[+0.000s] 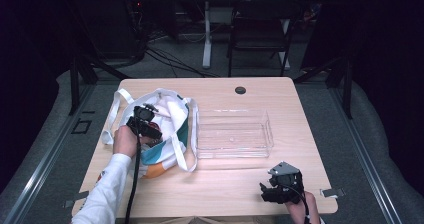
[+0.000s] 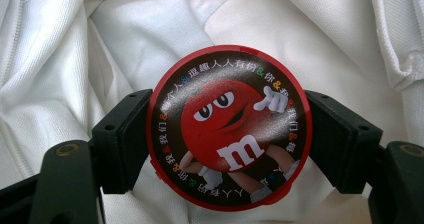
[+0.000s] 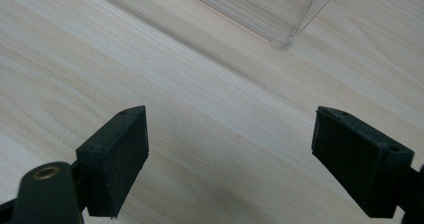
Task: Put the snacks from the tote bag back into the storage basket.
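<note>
Round candy tin (image 2: 229, 129) gripped over white bag (image 1: 167, 129) on wooden table (image 1: 225, 184).

Red-rimmed black round tin (image 2: 229, 129) with red cartoon; white bag (image 2: 75, 49).

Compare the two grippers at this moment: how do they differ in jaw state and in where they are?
The left gripper is shut on a round red tin inside the white bag; the right gripper stands open, with nothing between its jaws. The left is over the bag, the right over bare table near the clear tray. Both have black jaws.
</note>
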Available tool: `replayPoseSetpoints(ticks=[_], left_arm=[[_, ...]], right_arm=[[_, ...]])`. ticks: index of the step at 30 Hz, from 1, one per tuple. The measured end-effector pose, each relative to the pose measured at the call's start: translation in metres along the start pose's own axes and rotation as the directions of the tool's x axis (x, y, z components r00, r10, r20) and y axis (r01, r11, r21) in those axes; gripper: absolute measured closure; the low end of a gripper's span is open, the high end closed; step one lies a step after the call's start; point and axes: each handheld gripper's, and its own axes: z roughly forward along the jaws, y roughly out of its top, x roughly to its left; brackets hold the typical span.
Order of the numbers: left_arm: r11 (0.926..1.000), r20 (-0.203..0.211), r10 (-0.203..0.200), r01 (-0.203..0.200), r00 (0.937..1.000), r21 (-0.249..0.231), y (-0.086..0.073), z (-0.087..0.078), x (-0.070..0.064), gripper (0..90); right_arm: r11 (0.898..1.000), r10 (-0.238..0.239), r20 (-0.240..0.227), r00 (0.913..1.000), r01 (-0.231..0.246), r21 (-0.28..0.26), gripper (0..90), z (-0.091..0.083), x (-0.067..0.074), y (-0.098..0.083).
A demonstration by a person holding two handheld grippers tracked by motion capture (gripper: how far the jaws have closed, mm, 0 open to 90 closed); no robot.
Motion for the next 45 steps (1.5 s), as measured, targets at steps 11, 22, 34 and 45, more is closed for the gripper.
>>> replayPoseSetpoints(ticks=[11,22,34,45], left_arm=[[1.0000,0.013,0.000,0.000,0.9999,-0.009,-0.001,-0.003,0.001,25.9],[0.9998,0.016,0.004,-0.004,0.9999,-0.017,-0.002,-0.008,0.003,25.9],[0.9994,0.025,0.008,-0.007,0.9997,-0.035,-0.001,-0.022,0.003,26.0],[0.9988,0.031,0.008,-0.007,0.9995,-0.048,-0.001,-0.029,0.006,26.0]], right_arm=[[1.000,0.002,-0.001,1.0000,-0.002,-0.002,14.5,0.000,0.000,0.000],[1.000,0.002,-0.002,1.0000,-0.002,-0.001,14.6,-0.001,-0.001,0.000],[1.000,0.005,-0.003,1.0000,-0.005,-0.002,14.6,0.000,-0.001,0.000],[1.000,0.003,0.001,1.0000,-0.003,-0.001,14.6,0.000,-0.001,0.000]])
